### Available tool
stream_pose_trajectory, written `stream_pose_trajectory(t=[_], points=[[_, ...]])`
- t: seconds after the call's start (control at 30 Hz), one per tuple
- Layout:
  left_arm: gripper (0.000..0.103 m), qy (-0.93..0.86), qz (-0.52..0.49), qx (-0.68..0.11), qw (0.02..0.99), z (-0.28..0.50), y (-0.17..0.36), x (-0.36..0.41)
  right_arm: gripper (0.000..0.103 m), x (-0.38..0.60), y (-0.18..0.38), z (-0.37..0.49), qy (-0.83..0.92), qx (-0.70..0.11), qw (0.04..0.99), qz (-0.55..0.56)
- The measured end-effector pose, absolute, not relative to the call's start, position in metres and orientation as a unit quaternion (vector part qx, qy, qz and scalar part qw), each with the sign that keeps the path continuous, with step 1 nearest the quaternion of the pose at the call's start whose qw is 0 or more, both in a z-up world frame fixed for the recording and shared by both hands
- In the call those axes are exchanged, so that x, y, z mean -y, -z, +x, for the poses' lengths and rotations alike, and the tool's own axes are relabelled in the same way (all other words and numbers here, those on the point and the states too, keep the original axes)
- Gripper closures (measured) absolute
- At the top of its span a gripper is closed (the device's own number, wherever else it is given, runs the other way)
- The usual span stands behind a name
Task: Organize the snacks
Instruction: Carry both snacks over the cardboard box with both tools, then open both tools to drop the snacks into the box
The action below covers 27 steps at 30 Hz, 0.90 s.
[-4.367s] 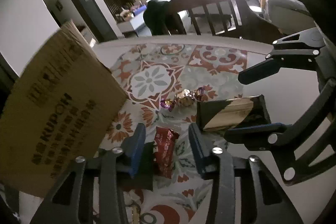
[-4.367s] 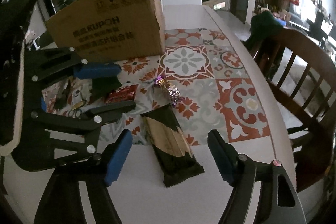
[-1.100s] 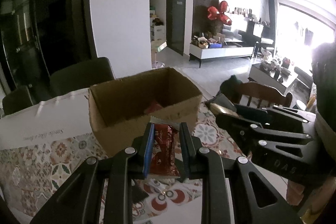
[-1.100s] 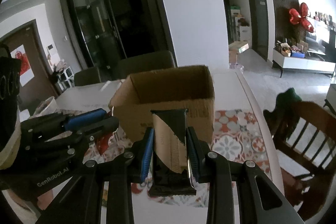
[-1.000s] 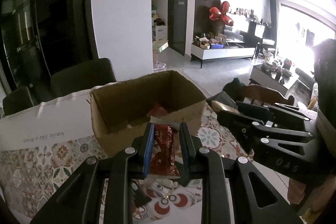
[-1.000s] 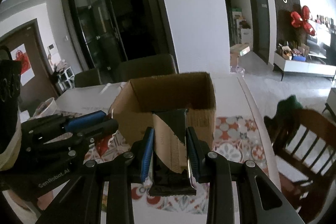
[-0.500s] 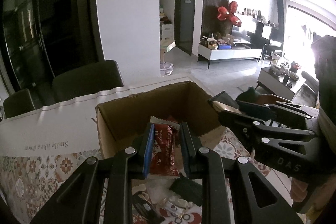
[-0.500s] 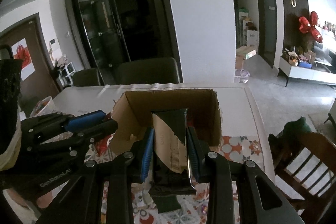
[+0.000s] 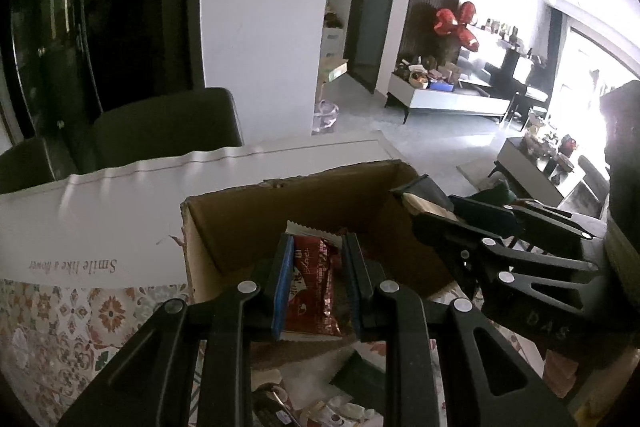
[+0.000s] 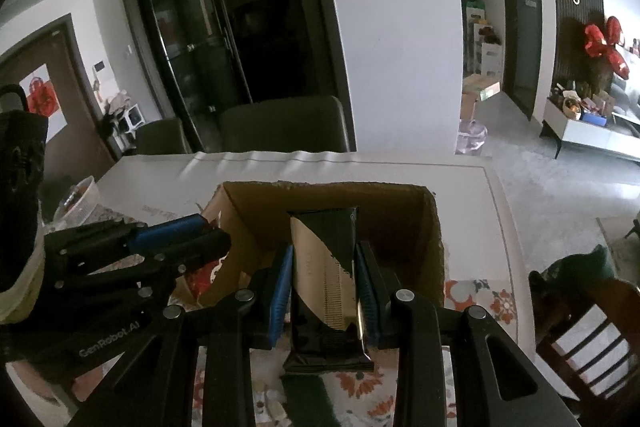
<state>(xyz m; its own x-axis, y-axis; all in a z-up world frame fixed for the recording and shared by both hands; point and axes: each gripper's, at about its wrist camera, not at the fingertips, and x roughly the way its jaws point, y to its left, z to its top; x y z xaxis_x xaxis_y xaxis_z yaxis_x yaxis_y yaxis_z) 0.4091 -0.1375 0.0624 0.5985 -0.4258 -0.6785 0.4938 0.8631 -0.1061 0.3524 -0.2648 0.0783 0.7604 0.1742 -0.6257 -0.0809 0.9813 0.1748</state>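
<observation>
My left gripper (image 9: 318,255) is shut on a red snack packet (image 9: 312,291) and holds it over the near wall of the open cardboard box (image 9: 240,227). My right gripper (image 10: 324,263) is shut on a black and gold snack bar (image 10: 326,279), held upright over the same box (image 10: 432,239). Each gripper shows in the other's view: the right one (image 9: 432,215) at the box's right side, the left one (image 10: 212,231) at its left side. Something red lies inside the box (image 10: 202,277).
Loose snack wrappers (image 9: 320,407) lie on the patterned tablecloth (image 9: 60,327) below the grippers. A dark packet (image 10: 308,403) lies under the right gripper. Dark chairs (image 10: 280,125) stand behind the white table (image 10: 464,179). A wooden chair (image 10: 588,339) stands at the right.
Both grippers have moved forward with their snacks and now hang over the box opening. The box looks nearer and lower in both views.
</observation>
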Motion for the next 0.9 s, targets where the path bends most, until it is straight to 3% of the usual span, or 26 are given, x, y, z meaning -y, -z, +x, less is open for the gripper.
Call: stream_pose_trajectory(t=[0.1,0.17,0.23,0.33,0.43,0.67,0.9], points=[[0.077,0.255,0.045,-0.378,0.889,0.415,-0.061,0.137,0.071,0.263,-0.076,0.360,-0.070,-0.345,0.933,0.069],[0.070,0.247,0.043,-0.378,0.891,0.415,-0.061,0.135,0.071,0.263,-0.073,0.365,-0.066,-0.350,0.932,0.069],[0.055,0.240,0.044,-0.375,0.894,0.414,-0.062,0.133,0.070,0.265,-0.072,0.366,-0.062,-0.351,0.932,0.069],[0.052,0.231,0.052,-0.365,0.901,0.405,-0.065,0.131,0.054,0.266,-0.069,0.364,-0.051,-0.353,0.932,0.069],[0.046,0.223,0.069,-0.352,0.906,0.389,-0.067,0.130,0.051,0.269,-0.068,0.356,-0.041,-0.347,0.935,0.067],[0.044,0.207,0.084,-0.336,0.915,0.358,-0.068,0.121,0.044,0.269,-0.071,0.321,-0.023,-0.325,0.943,0.061],[0.043,0.196,0.080,-0.332,0.919,0.330,-0.065,0.103,0.043,0.264,-0.073,0.294,-0.026,-0.313,0.948,0.059]])
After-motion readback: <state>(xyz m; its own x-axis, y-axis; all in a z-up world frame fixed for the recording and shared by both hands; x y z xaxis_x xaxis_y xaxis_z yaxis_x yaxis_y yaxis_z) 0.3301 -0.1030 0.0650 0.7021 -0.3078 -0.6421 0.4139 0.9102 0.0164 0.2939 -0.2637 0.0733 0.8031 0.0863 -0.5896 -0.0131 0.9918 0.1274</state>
